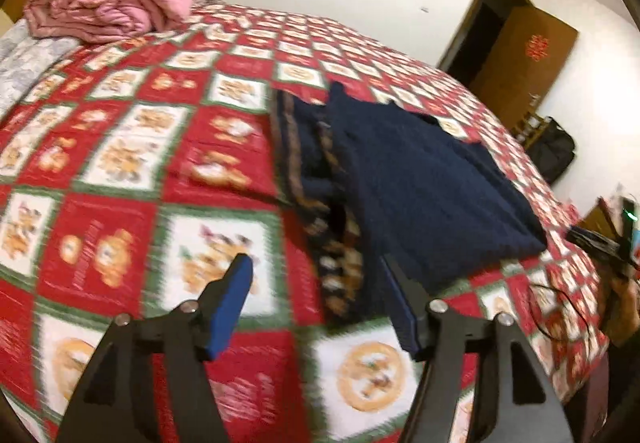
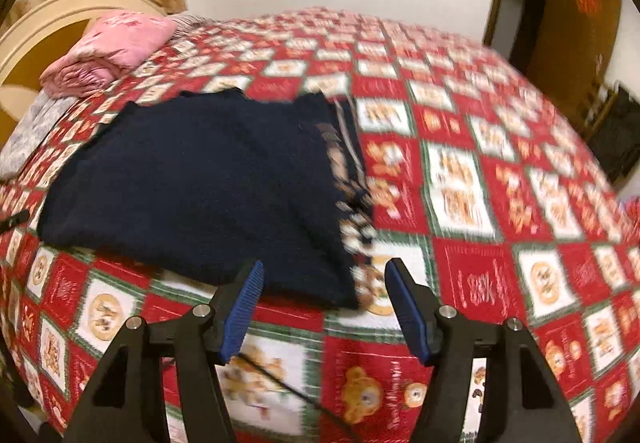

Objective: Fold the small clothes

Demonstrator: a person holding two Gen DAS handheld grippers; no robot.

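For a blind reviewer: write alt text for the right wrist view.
A folded navy garment with a patterned trim edge lies on a red, white and green bear-print quilt. The open right gripper hangs just above its near corner, holding nothing. A rolled pink blanket sits at the bed's far left.

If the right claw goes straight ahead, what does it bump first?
Probably the dark sweater: its near edge lies just beyond the open right claw, on the quilt. Depth is hard to judge.
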